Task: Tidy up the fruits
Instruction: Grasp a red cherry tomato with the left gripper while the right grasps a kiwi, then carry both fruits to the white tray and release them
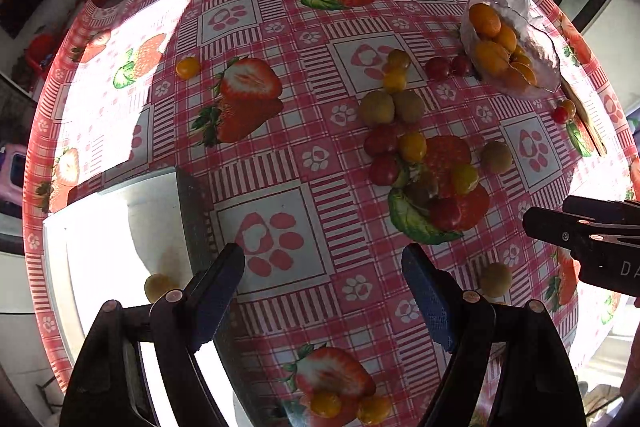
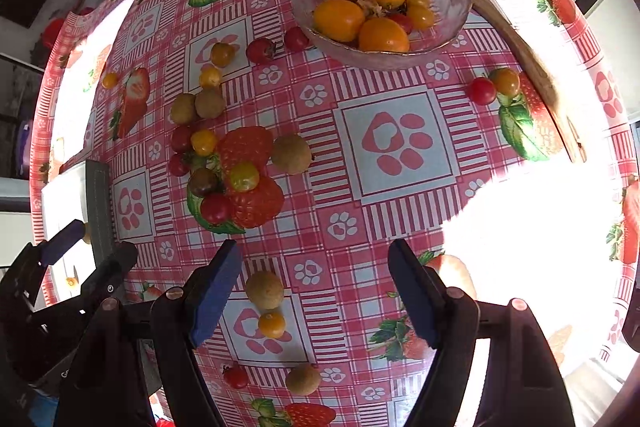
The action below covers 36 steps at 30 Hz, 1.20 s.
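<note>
Hovering over the worktop (image 2: 400, 143) with jaws spread wide and nothing held, the right gripper (image 2: 316, 291) has a brownish round fruit (image 2: 264, 289) sitting just inside its span, tucked close to the left-side finger, with a small orange tomato (image 2: 271, 324) just beside it, nearer the camera. That looks like the nearest candidate, lying just ahead of and below the fingertips; being round, it has no long axis to line up with. The glass bowl (image 2: 448, 39) stands well apart, straight ahead at the far side of the cloth, already carrying 4 larger orange fruits plus a few small ones. Over on the other side, the left gripper (image 1: 324, 291) is wide open and empty too, above bare checked cloth, with a white tray (image 1: 56, 239) to its left holding 1 small yellowish fruit (image 1: 157, 286). The main scatter (image 1: 416, 163) of red, yellow and brown pieces sits ahead and to its right, in a loose cluster. My call: the right gripper is the nearer one to a pick, and the skins look smooth, so a roll-away is the risk.
</note>
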### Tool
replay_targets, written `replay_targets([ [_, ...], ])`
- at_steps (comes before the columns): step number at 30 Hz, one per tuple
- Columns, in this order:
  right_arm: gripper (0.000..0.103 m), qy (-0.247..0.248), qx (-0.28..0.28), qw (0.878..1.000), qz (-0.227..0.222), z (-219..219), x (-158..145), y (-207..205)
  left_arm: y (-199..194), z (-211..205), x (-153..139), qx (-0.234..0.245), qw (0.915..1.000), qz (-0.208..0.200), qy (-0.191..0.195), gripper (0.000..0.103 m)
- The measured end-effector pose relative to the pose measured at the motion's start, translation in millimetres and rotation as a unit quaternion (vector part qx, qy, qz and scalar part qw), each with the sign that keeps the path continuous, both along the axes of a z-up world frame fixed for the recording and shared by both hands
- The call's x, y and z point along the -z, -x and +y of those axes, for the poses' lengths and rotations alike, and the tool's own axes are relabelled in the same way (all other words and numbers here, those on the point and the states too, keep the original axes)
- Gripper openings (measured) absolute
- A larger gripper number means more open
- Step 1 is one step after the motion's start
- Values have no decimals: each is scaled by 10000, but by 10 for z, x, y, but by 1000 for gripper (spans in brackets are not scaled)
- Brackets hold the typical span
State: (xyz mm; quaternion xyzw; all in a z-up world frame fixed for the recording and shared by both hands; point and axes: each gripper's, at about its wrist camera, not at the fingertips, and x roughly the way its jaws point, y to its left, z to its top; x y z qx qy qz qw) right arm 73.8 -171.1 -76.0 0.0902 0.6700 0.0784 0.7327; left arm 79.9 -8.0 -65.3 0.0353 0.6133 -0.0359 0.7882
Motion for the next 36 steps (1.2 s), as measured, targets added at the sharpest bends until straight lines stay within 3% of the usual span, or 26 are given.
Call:
replay_targets([
  [4,65,-29,-126,9999,-10,17,91,-75,-141,-73,168,75,9999,62,60,82],
  [8,65,-20,-290,9996,-35,84,182,-167,-254,-160,311,197,9997,168,20,71],
  [16,65,64,-444,9988,-174,156,275,-350,-434,-220,335,148,9998,56,82,71],
  [19,61,83,-503,9985,-216,193,272,-410,-457,-252,324,142,9998,37,116,65],
  [21,53,134,-544,9982,-228,219,267,-435,-455,-280,308,153,9998,24,139,52],
  [22,42,151,-576,9979,-238,223,263,-449,-456,-304,300,163,9998,20,145,49],
  [24,28,158,-624,9977,-214,240,268,-464,-477,-331,272,173,9997,17,178,29],
  [26,28,105,-596,9980,-207,229,272,-460,-485,-322,257,152,9996,51,239,21],
  [32,28,-90,-384,9991,-180,157,225,-391,-431,-135,151,-111,9975,99,686,21],
  [36,28,-223,-297,9991,-187,74,131,-291,-345,-20,12,-157,9969,24,770,21],
])
